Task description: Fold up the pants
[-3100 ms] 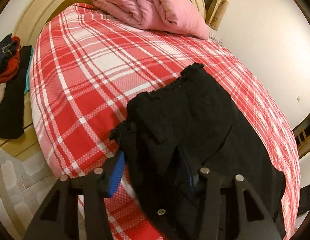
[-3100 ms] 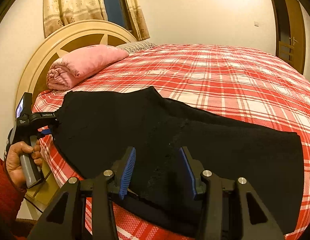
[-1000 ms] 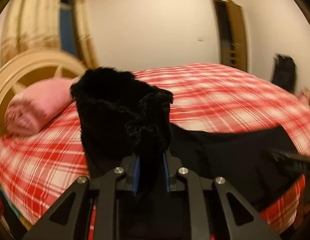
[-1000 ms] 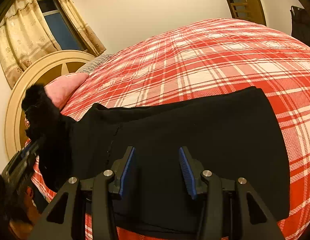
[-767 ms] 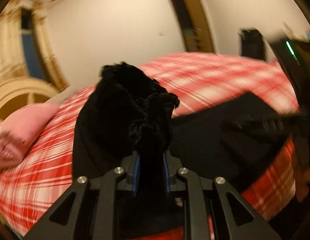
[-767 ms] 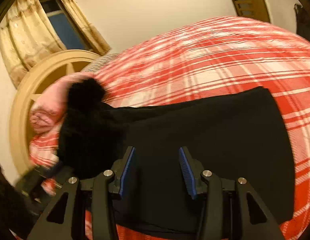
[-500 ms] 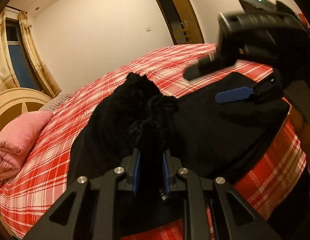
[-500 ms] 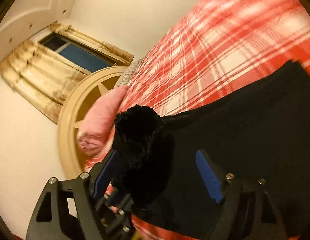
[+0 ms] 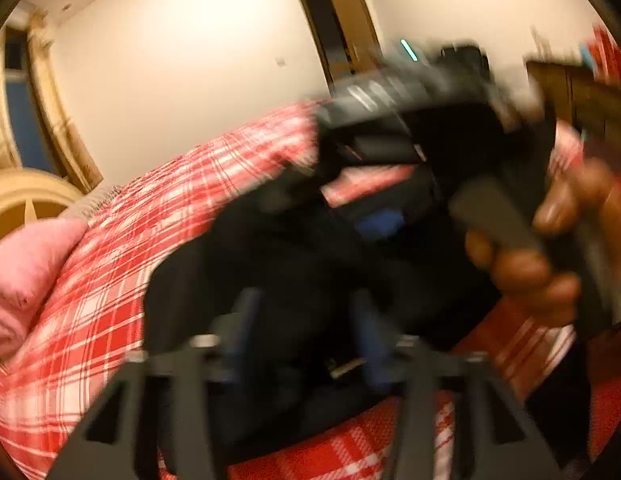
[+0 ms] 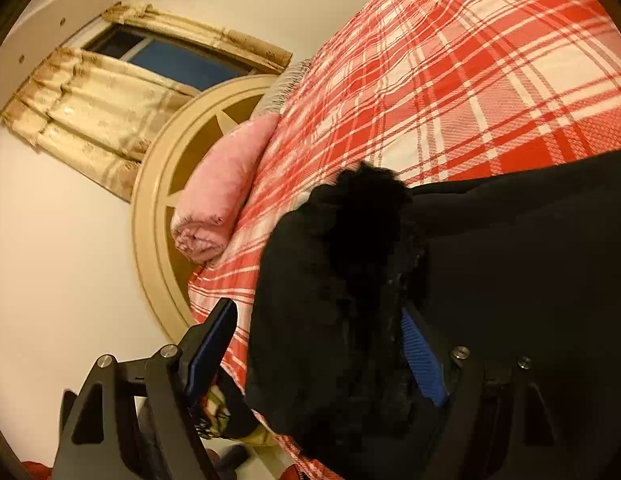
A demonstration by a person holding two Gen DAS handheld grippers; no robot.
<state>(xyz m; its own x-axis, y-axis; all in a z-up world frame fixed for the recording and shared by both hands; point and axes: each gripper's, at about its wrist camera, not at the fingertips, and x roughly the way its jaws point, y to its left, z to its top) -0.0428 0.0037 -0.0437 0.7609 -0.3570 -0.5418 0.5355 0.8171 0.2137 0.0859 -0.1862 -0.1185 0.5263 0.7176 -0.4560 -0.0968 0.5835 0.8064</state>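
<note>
The black pants (image 10: 510, 264) lie on the red plaid bed (image 10: 450, 80), with one end bunched up in a furry heap (image 10: 362, 216). My right gripper (image 10: 314, 344) is open, its jaws standing on either side of that heap. In the blurred left wrist view my left gripper (image 9: 302, 320) is open over the black pants (image 9: 270, 264). The right gripper's body (image 9: 410, 128) and the hand holding it fill the right of that view.
A rolled pink blanket (image 10: 226, 184) lies by the round cream headboard (image 10: 158, 184). Curtains and a window (image 10: 122, 76) are behind it. A doorway (image 9: 334, 28) is in the far wall. The bed's near edge drops to the floor.
My left gripper has opened and let go of the bunched pants end. The right gripper has come in around that end. The left view is now motion-blurred.
</note>
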